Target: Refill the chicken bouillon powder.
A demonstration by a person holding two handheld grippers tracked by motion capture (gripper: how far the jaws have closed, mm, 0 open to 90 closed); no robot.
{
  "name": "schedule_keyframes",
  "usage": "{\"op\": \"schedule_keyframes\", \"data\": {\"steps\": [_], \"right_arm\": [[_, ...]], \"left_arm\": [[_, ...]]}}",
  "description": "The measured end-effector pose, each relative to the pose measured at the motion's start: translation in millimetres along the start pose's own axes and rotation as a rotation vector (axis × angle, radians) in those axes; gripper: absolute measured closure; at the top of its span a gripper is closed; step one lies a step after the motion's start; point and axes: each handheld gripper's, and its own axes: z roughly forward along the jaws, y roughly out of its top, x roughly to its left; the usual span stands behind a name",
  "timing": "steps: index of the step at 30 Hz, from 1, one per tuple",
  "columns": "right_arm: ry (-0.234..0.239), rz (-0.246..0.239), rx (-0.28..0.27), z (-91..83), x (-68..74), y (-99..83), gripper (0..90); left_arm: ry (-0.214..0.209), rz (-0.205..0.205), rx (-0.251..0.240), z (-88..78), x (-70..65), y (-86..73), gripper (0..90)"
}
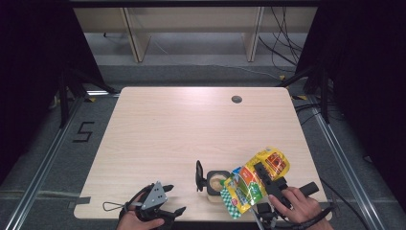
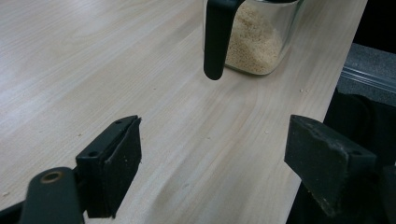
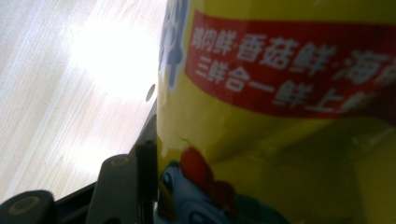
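A yellow snack-style bag (image 1: 253, 179) with red and green print is held tilted, its lower end over a clear cup (image 1: 215, 182) that has a black handle (image 1: 198, 175). My right gripper (image 1: 262, 172) is shut on the bag near the table's front right. In the right gripper view the bag (image 3: 280, 116) presses against one black finger (image 3: 145, 156). The cup (image 2: 256, 42) holds pale granules. My left gripper (image 1: 174, 199) stands open at the front edge, left of the cup, and its jaws (image 2: 212, 135) have nothing between them and point toward the cup's handle (image 2: 215, 39).
The light wooden table (image 1: 191, 129) has a small round hole (image 1: 236, 99) near its far edge. Metal floor rails run along both sides, and a "5" marker (image 1: 84, 132) lies on the floor at left. Shelf legs and cables stand beyond the table.
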Motion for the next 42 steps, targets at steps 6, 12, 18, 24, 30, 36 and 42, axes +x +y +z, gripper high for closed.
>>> {"op": "schedule_keyframes", "data": {"steps": [6, 12, 18, 24, 30, 36, 42], "right_arm": [[-0.001, 0.003, 0.003, -0.8, 0.0, -0.1, 47.1], [-0.003, -0.002, -0.001, -0.6, -0.3, 0.2, 47.1], [0.007, 0.011, 0.006, -1.6, 1.0, 0.6, 47.1], [0.0, -0.001, -0.004, -1.9, 0.5, 2.9, 47.1], [-0.011, -0.005, -0.01, -2.2, -1.6, 3.6, 47.5], [0.004, -0.018, -0.009, -1.8, -0.2, 3.3, 47.7], [0.005, -0.007, 0.0, -2.1, -0.4, 3.5, 47.9]], "left_arm": [[0.008, 0.01, -0.003, -0.6, 0.3, 0.3, 18.2], [0.009, 0.004, 0.001, -0.8, -0.1, 0.4, 18.2], [0.007, 0.001, -0.002, -1.2, 0.0, 0.6, 18.2], [0.006, 0.002, -0.001, -0.8, 0.2, 0.4, 18.2], [0.005, 0.0, -0.004, -0.8, 0.2, 0.5, 18.2], [0.007, 0.009, -0.006, 0.1, 1.0, 0.5, 18.2], [0.002, -0.005, -0.008, -0.9, 0.5, 0.7, 18.2]]}}
